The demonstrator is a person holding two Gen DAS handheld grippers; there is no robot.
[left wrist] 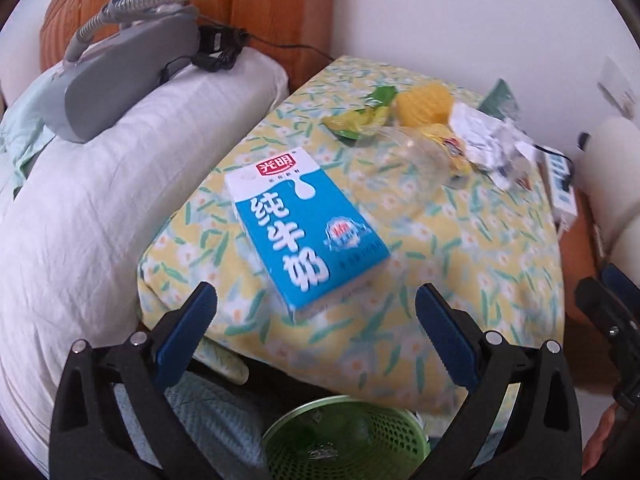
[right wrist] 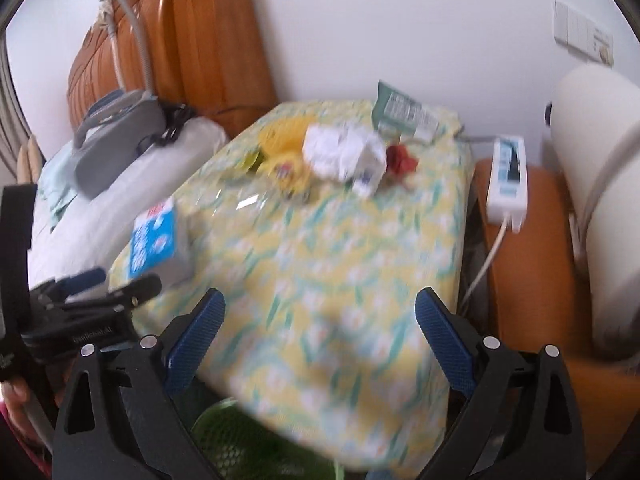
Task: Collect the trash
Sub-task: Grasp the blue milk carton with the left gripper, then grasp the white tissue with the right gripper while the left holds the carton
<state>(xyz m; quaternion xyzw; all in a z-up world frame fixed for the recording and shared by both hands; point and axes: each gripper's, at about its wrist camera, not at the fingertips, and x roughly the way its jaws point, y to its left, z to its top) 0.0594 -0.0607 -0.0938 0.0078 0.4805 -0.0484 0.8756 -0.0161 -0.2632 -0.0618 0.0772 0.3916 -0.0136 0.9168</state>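
Left wrist view gives me the left gripper (left wrist: 316,312) with its fingers spread wide and nothing between them, just short of the blue and white milk carton (left wrist: 306,226). The carton lies flat on the yellow floral cloth (left wrist: 480,248) near the cloth's front left corner. Farther back on the cloth I see a clear plastic cup (left wrist: 400,172) on its side, a green wrapper (left wrist: 360,116), a yellow wrapper (left wrist: 424,106) and crumpled white paper (left wrist: 492,140). A green mesh basket (left wrist: 344,440) sits below the cloth's front edge. On the right wrist view, which is blurred, my right gripper (right wrist: 320,316) is also spread and empty, above the bare front part of the cloth, with a red scrap (right wrist: 402,160) beside the paper.
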